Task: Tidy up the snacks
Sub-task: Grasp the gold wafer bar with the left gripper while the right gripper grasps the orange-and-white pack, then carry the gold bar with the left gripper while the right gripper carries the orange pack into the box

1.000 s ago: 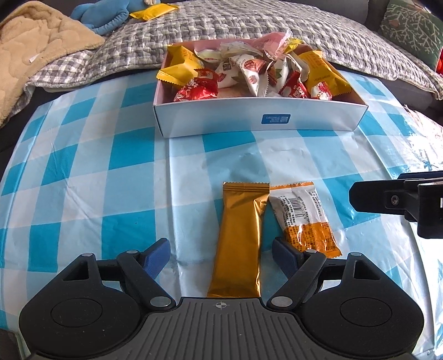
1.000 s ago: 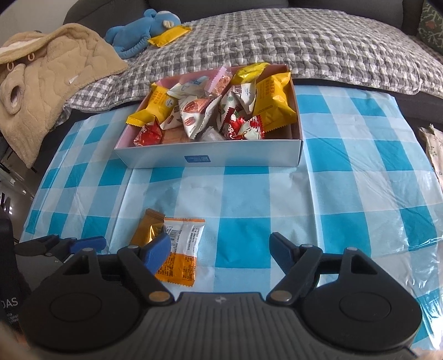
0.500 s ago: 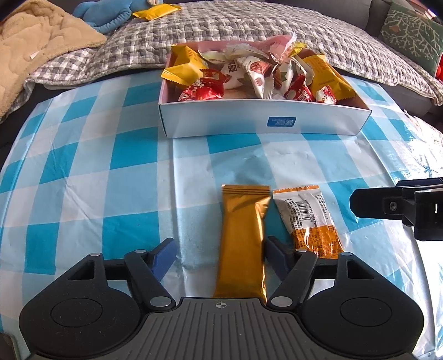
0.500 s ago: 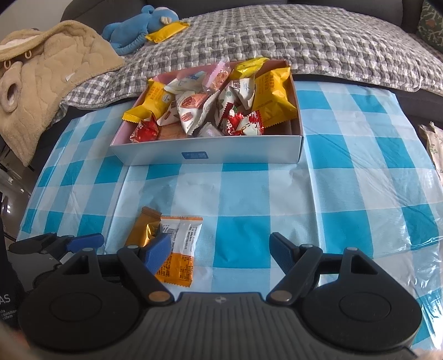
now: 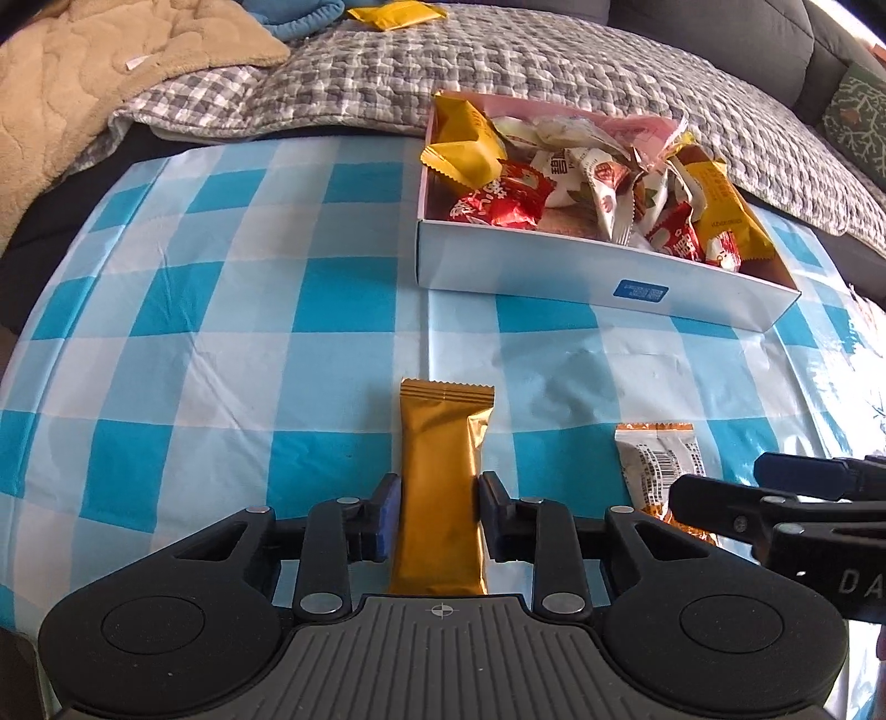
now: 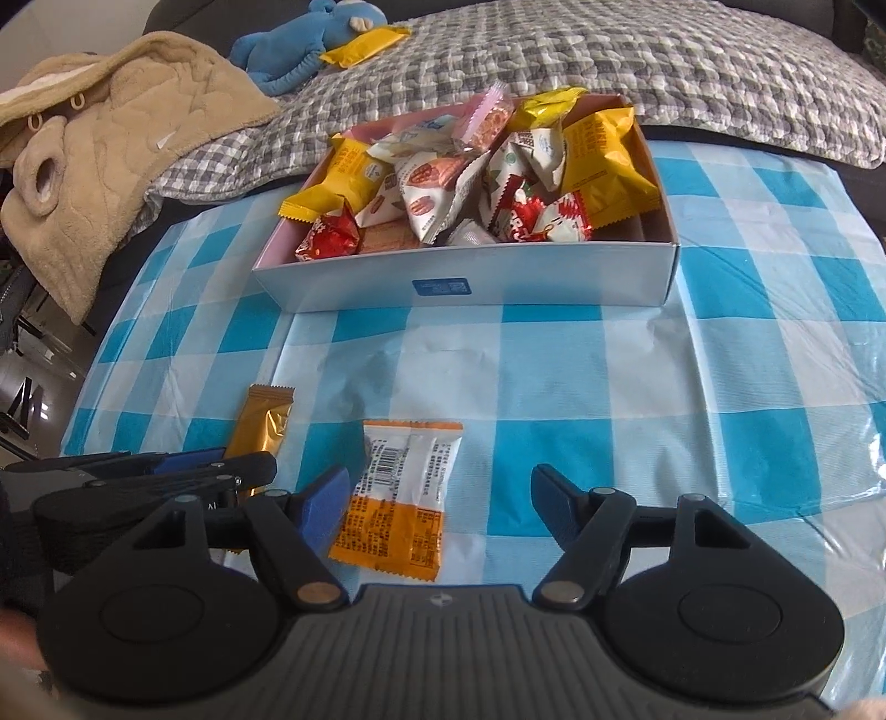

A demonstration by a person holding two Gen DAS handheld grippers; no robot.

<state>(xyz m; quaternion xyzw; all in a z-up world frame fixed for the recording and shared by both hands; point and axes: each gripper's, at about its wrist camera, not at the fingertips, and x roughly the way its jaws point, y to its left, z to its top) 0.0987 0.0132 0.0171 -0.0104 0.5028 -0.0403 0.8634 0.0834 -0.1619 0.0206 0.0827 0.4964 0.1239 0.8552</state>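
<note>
My left tool [image 5: 437, 518] has just been closing and now both pads press the sides of the one gold snack bar [image 5: 440, 487], gripping it where it lies flat on the checked bench [image 5: 221, 343]. Just right of it sits one white-and-orange snack packet [image 6: 401, 498], barcode up, flat on the bench. My right tool [image 6: 440, 501] straddles that packet; its jaws have been narrowing but stand clear of it on both sides, nothing grasped. So two loose snacks out here, one per tool. Beyond them, one white box [image 6: 470, 282] stands on the bench, heaped with wrapped snacks: I count about three yellow and three red, though the pile overlaps too much to be sure. Behind, one blue plush toy [image 6: 299, 50] lies on the grey checked quilt [image 6: 664, 61].
</note>
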